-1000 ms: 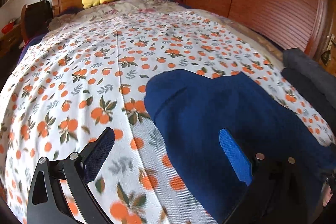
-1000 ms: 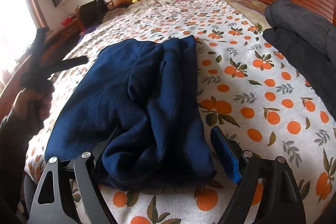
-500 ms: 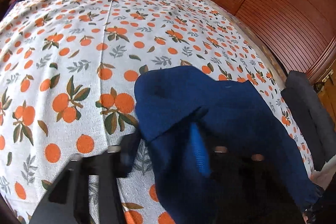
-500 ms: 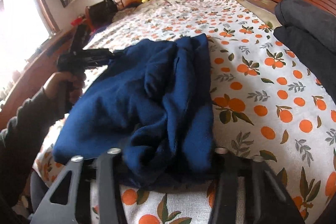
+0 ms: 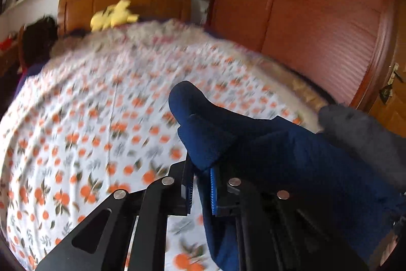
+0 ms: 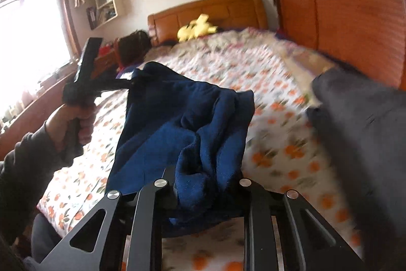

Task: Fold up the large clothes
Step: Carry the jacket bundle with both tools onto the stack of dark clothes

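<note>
Both tools closing on blue garment (image 6: pixel 192 123), left hand (image 6: pixel 73 123) raised, left tool (image 5: pixel 200 184), right tool (image 6: pixel 203 184).

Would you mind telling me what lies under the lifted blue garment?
Under the blue garment, the orange-print bedsheet shows below its raised edge. The garment's hanging folds cover the sheet directly beneath, so anything lying there cannot be seen.

Window (image 6: pixel 28 24) glare, motion blur (bedspread (image 5: pixel 83 123)), fisheye edges
</note>
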Action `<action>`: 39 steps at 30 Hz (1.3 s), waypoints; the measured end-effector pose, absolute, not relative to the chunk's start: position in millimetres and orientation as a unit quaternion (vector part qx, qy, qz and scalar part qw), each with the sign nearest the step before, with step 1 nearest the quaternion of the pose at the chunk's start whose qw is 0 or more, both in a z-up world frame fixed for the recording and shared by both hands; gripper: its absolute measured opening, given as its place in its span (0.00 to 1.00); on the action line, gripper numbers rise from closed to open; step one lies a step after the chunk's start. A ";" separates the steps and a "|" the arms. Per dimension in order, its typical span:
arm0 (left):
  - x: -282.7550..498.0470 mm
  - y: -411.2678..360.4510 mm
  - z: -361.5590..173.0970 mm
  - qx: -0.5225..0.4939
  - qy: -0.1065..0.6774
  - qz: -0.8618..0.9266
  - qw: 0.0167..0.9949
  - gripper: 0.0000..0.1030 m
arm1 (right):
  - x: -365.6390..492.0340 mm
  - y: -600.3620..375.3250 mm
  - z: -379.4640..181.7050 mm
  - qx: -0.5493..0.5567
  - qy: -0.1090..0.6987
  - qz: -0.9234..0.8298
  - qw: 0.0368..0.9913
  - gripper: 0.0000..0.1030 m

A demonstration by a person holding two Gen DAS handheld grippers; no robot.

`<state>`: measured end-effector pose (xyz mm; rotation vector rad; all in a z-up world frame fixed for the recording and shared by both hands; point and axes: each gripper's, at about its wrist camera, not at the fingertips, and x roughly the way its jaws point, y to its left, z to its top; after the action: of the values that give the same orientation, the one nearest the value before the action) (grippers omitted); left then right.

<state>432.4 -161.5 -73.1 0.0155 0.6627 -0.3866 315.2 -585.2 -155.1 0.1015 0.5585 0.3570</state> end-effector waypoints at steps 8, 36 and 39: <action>434.7 -277.4 0.0 0.004 0.261 -0.231 0.937 0.10 | 306.3 -668.0 -76.9 0.011 0.211 0.118 0.970 0.18; 418.9 -540.7 -42.6 0.101 0.321 -0.368 0.867 0.25 | 266.3 -868.7 -86.0 0.021 0.257 -0.140 0.956 0.53; 399.9 -516.5 -46.1 0.118 0.309 -0.361 0.872 0.37 | 259.4 -866.7 -76.5 0.007 0.235 -0.165 0.958 0.62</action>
<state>399.9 -516.5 -46.1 0.2467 0.6462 -0.7543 259.4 -866.7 -76.5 0.0138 0.4767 -0.3338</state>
